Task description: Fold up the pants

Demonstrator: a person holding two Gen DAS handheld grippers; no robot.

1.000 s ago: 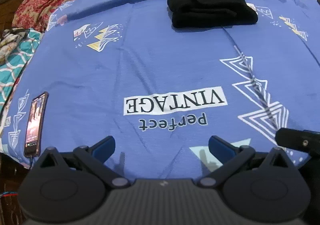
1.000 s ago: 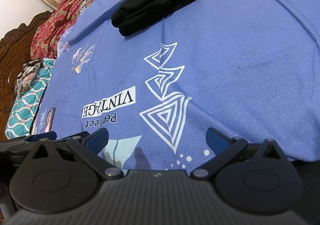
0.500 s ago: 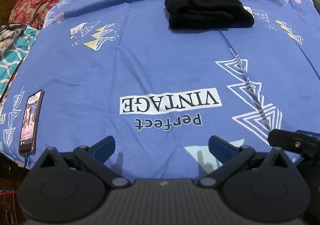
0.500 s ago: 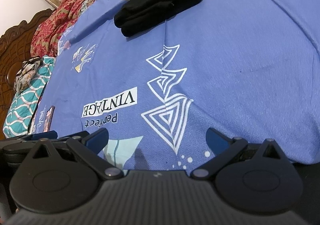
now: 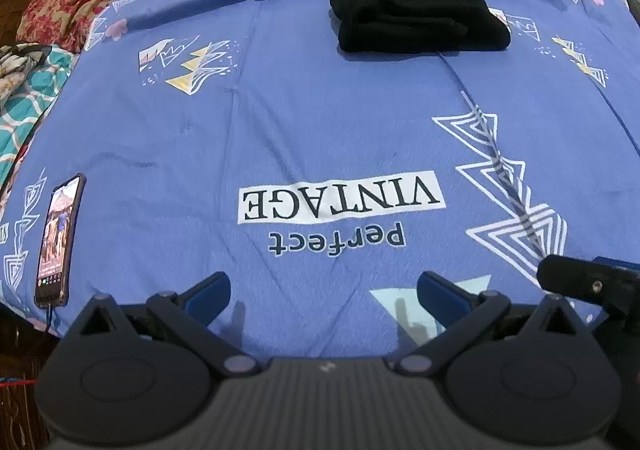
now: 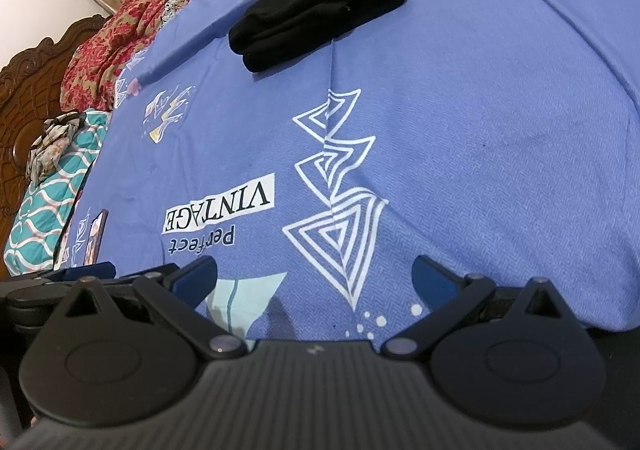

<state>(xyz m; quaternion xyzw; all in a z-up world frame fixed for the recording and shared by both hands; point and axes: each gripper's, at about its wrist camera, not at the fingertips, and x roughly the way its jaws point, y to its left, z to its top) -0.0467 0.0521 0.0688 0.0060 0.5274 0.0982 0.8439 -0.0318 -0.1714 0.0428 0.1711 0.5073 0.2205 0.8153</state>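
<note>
phone (image 5: 58,242) at sheet's (image 5: 280,130) left edge, its cable cut off below | left gripper (image 5: 323,296) wide open, empty, over near edge | pants (image 5: 416,14) folded, far side of sheet, well apart from both grippers; fold layers hard to make out in black | right gripper (image 6: 314,278) wide open, empty

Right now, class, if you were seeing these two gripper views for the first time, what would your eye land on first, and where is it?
First, the folded black fabric bundle, the pants, lying at the far end of the blue printed bedsheet. Next, the white "VINTAGE" label with "Perfect" beneath it, upside down at the sheet's centre. Then the lit smartphone near the left edge, while the left gripper and right gripper hang open, holding nothing.
</note>
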